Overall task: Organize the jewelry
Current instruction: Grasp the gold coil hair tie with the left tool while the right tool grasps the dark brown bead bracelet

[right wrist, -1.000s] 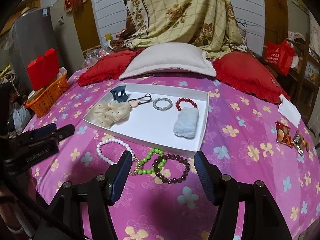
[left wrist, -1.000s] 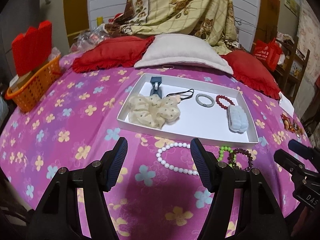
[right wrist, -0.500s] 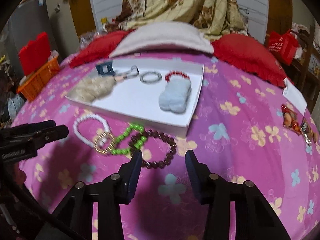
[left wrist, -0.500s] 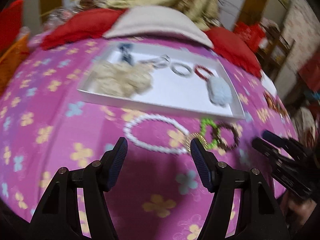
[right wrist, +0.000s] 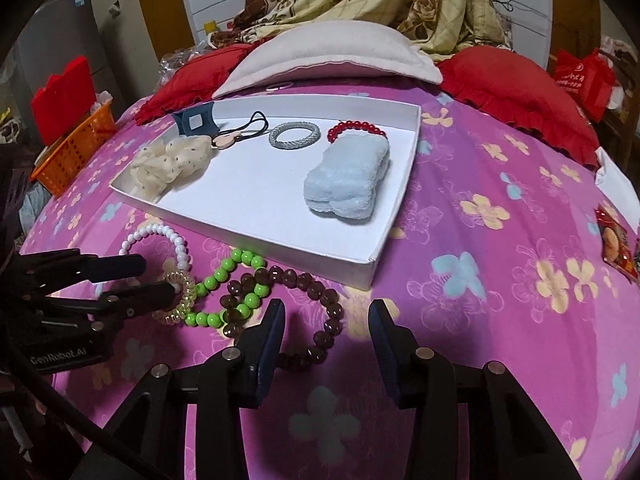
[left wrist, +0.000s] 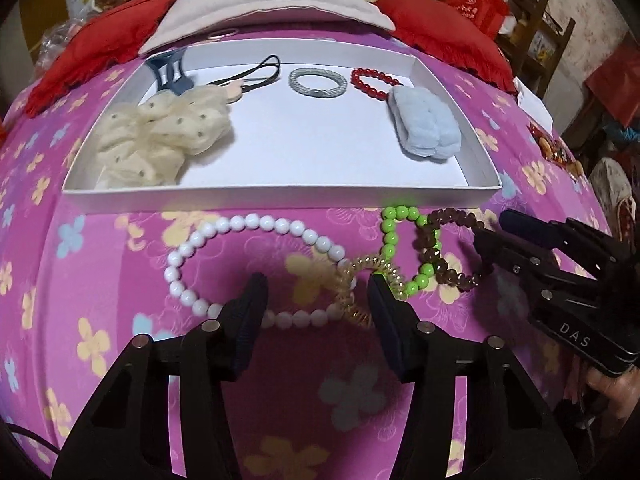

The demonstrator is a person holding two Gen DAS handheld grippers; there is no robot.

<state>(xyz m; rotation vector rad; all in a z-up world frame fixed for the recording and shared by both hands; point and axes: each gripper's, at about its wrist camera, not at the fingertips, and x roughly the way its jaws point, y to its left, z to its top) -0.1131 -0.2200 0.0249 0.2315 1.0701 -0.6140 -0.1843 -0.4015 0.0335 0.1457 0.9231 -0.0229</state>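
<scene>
A white tray point(left wrist: 280, 194) point(right wrist: 372, 272) on the pink floral bedspread holds a cream scrunchie point(left wrist: 164, 136), a blue hair claw point(left wrist: 168, 70), a grey hair tie point(left wrist: 316, 82), a red bead bracelet point(left wrist: 370, 80) and a fluffy blue clip point(left wrist: 426, 126). In front of it lie a white bead bracelet point(left wrist: 256, 224), a gold coil tie point(left wrist: 360, 280), a green bead bracelet point(left wrist: 394, 236) and a brown bead bracelet point(right wrist: 316, 292). My left gripper point(left wrist: 316, 300) is open over the white bracelet and coil tie. My right gripper point(right wrist: 326, 320) is open around the brown bracelet's near side.
Red cushions point(right wrist: 516, 88) and a cream pillow point(right wrist: 332, 60) lie behind the tray. An orange basket point(right wrist: 76, 148) stands at the left edge. Snack packets point(right wrist: 616, 244) lie at the right edge.
Both grippers have moved forward and down toward the loose bracelets. Both sets of jaws have narrowed and remain open.
</scene>
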